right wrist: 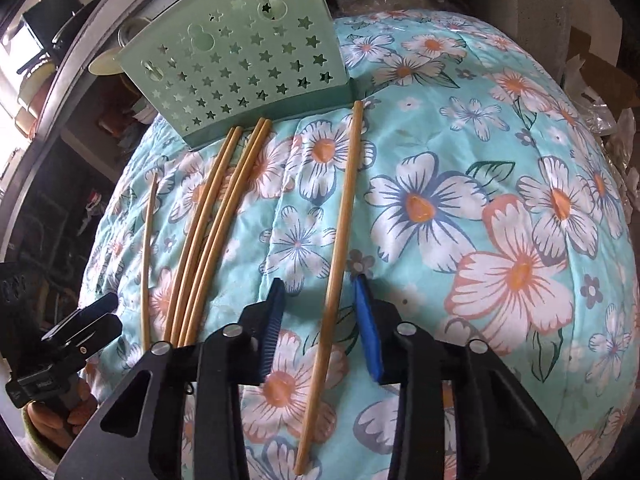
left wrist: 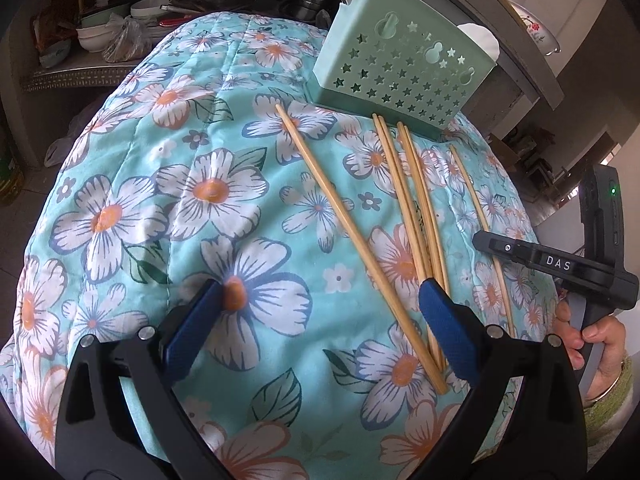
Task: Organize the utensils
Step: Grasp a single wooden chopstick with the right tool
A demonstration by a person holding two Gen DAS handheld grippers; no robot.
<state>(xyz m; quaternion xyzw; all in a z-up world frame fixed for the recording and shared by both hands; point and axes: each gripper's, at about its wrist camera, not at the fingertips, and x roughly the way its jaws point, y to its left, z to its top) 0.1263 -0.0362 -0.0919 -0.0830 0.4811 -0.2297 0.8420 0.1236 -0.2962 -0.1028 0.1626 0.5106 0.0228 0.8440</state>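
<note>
A: Where did the chopsticks lie?

B: On the floral cloth (right wrist: 500, 200), in front of the green holder (right wrist: 240, 72), which stood at the far edge. One chopstick (right wrist: 340, 256) lay apart from the rest. A bundle of four (right wrist: 212, 228) lay to its left in the right wrist view, and a thin single stick (right wrist: 149, 256) lay beyond those.

A: And the grippers?

B: The right gripper (right wrist: 320, 312) had its fingers apart, one on each side of the lone chopstick and near its thicker half, not touching it as far as I could tell. The left gripper (left wrist: 320, 308) was wide open over the cloth; its right finger (left wrist: 444, 328) overlapped the near ends of the bundle (left wrist: 416, 216) in that view, but nothing was held.

A: How would that chopstick handle?

B: I judged it light, stiff and smooth, likely bamboo. It lay flat on padded cloth, so the fingers would have to press down into the quilt to get around it. A round, slick stick could roll or pivot in the pads.

A: Where to grip, then?

B: Close to the middle, squarely across its width, so that it would not tip when lifted toward the holder.
</note>
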